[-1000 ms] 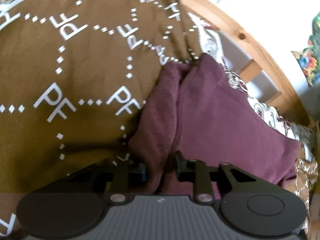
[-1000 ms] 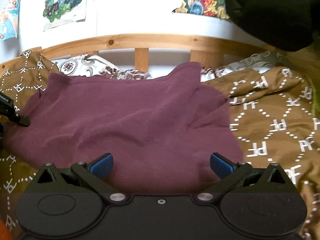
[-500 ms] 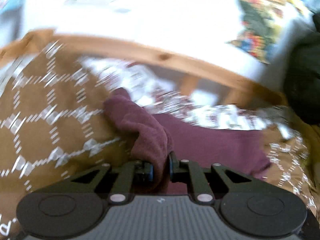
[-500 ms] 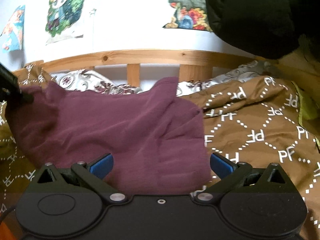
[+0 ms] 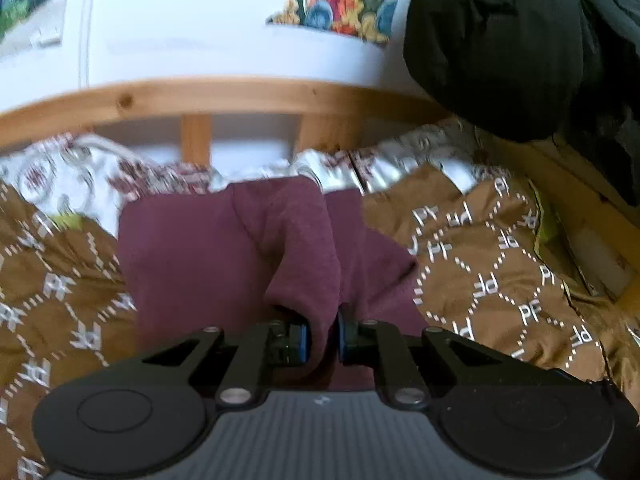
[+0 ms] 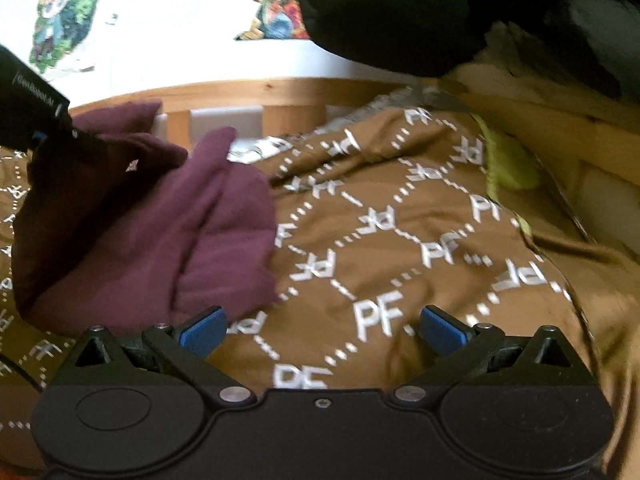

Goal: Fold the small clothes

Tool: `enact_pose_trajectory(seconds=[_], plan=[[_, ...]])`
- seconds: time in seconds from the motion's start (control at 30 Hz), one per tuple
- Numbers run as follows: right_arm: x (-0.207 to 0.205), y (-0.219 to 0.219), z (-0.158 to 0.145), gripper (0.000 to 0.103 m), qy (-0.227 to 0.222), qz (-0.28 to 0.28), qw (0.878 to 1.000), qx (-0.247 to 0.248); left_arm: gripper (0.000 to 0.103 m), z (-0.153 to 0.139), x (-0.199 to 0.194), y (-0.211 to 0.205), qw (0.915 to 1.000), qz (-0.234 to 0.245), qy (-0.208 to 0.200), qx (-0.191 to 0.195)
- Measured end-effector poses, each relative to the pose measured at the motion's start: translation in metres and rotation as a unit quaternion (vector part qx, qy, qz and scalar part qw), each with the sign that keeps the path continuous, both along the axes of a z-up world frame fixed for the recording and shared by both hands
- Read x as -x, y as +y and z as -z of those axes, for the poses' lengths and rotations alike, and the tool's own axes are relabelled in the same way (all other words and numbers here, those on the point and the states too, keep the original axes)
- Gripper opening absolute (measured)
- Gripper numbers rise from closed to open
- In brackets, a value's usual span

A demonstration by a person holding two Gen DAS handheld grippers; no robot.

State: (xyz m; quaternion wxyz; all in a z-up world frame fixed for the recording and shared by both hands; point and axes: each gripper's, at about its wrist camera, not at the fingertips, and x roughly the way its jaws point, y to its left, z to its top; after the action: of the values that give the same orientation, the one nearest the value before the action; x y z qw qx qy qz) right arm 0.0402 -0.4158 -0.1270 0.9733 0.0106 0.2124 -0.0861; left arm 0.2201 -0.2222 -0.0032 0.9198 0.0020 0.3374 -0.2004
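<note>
A small maroon garment (image 5: pixel 192 256) lies on a brown bedspread printed with white letters (image 5: pixel 500 272). My left gripper (image 5: pixel 322 338) is shut on a bunched edge of the garment and holds it lifted over the rest of the cloth. In the right wrist view the garment (image 6: pixel 168 232) sits at the left, doubled over, and the left gripper (image 6: pixel 60 132) pinches its raised top edge. My right gripper (image 6: pixel 322 326) is open and empty, low over the bedspread (image 6: pixel 400 240) just right of the garment.
A wooden bed rail (image 5: pixel 224 98) runs along the far side, with a white patterned sheet (image 5: pixel 72 172) below it. A black bulky garment (image 5: pixel 500 44) hangs at the upper right. Posters hang on the white wall (image 6: pixel 64 28). A yellow-green cloth (image 6: pixel 506 156) peeks out at right.
My left gripper has lifted the garment's edge and carried it across toward the right, doubling the cloth over. My right gripper has moved right, off the garment onto the bedspread.
</note>
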Motion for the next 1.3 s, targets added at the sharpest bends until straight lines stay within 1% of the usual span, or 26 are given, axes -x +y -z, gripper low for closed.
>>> enact_pose_trajectory(seconds=[0.1, 0.2, 0.23, 0.27, 0.3, 0.33, 0.4, 0.43, 0.5, 0.53, 0.57, 0.6, 0.63, 0.67, 0.77, 0.87, 1.0, 1.13, 1.23, 1.3], plan=[[0.001, -0.005, 0.005, 0.103, 0.011, 0.003, 1.0, 0.0, 0.015, 0.011, 0.002, -0.001, 0.9999, 0.008, 0.009, -0.003], [0.0, -0.004, 0.006, 0.103, 0.018, 0.0, 1.0, 0.006, 0.017, 0.016, -0.001, -0.002, 0.9997, 0.018, 0.018, -0.005], [-0.002, -0.003, 0.006, 0.103, 0.02, -0.002, 1.0, 0.008, 0.018, 0.015, -0.002, 0.0, 0.9996, 0.02, 0.022, 0.001], [-0.003, -0.002, 0.007, 0.103, 0.022, -0.004, 1.0, 0.011, 0.022, 0.014, -0.003, 0.003, 0.9993, 0.022, 0.027, 0.012], [-0.004, 0.0, 0.007, 0.103, 0.024, -0.006, 1.0, 0.013, 0.026, 0.011, -0.003, 0.008, 0.9987, 0.026, 0.033, 0.028], [-0.005, 0.001, 0.008, 0.102, 0.027, -0.007, 0.999, 0.015, 0.028, 0.01, -0.003, 0.012, 0.9976, 0.033, 0.039, 0.046], [-0.007, 0.005, 0.008, 0.103, 0.031, -0.009, 0.999, 0.018, 0.046, 0.005, -0.001, 0.02, 0.9936, 0.05, 0.052, 0.087], [-0.008, 0.006, 0.008, 0.103, 0.033, -0.01, 0.999, 0.018, 0.05, 0.003, 0.001, 0.023, 0.9919, 0.056, 0.054, 0.101], [-0.01, 0.01, 0.009, 0.103, 0.035, -0.013, 0.999, 0.021, 0.062, -0.003, 0.006, 0.027, 0.9909, 0.064, 0.046, 0.108], [-0.01, 0.012, 0.009, 0.103, 0.036, -0.014, 0.999, 0.023, 0.065, -0.007, 0.009, 0.029, 0.9907, 0.069, 0.04, 0.11], [-0.011, 0.014, 0.008, 0.103, 0.037, -0.015, 0.999, 0.026, 0.072, -0.01, 0.012, 0.032, 0.9904, 0.074, 0.034, 0.112], [-0.012, 0.016, 0.008, 0.102, 0.037, -0.016, 0.999, 0.027, 0.076, -0.013, 0.014, 0.034, 0.9905, 0.075, 0.027, 0.112], [-0.013, 0.017, 0.008, 0.102, 0.037, -0.018, 0.999, 0.028, 0.084, -0.017, 0.017, 0.038, 0.991, 0.073, 0.02, 0.11], [-0.014, 0.019, 0.007, 0.102, 0.037, -0.019, 0.999, 0.029, 0.088, -0.021, 0.02, 0.042, 0.9913, 0.072, 0.014, 0.109], [-0.018, 0.024, 0.004, 0.103, 0.036, -0.022, 0.999, 0.029, 0.091, -0.032, 0.025, 0.056, 0.9929, 0.073, 0.006, 0.094], [-0.024, 0.028, -0.002, 0.103, 0.03, -0.025, 0.999, 0.031, 0.101, -0.038, 0.031, 0.075, 0.9953, 0.069, -0.007, 0.067], [-0.03, 0.033, -0.013, 0.103, 0.01, -0.026, 0.999, 0.029, 0.102, -0.028, 0.041, 0.097, 0.9979, 0.048, -0.034, 0.024], [-0.035, 0.037, -0.022, 0.102, -0.001, -0.028, 1.0, 0.014, 0.102, -0.008, 0.048, 0.111, 0.9987, 0.023, -0.041, 0.018], [-0.035, 0.042, -0.023, 0.102, 0.005, -0.025, 1.0, 0.013, 0.102, 0.006, 0.051, 0.112, 0.9986, 0.032, -0.039, 0.012], [-0.032, 0.046, -0.019, 0.102, 0.012, -0.021, 1.0, 0.018, 0.102, 0.017, 0.052, 0.11, 0.9983, 0.041, -0.041, -0.005]])
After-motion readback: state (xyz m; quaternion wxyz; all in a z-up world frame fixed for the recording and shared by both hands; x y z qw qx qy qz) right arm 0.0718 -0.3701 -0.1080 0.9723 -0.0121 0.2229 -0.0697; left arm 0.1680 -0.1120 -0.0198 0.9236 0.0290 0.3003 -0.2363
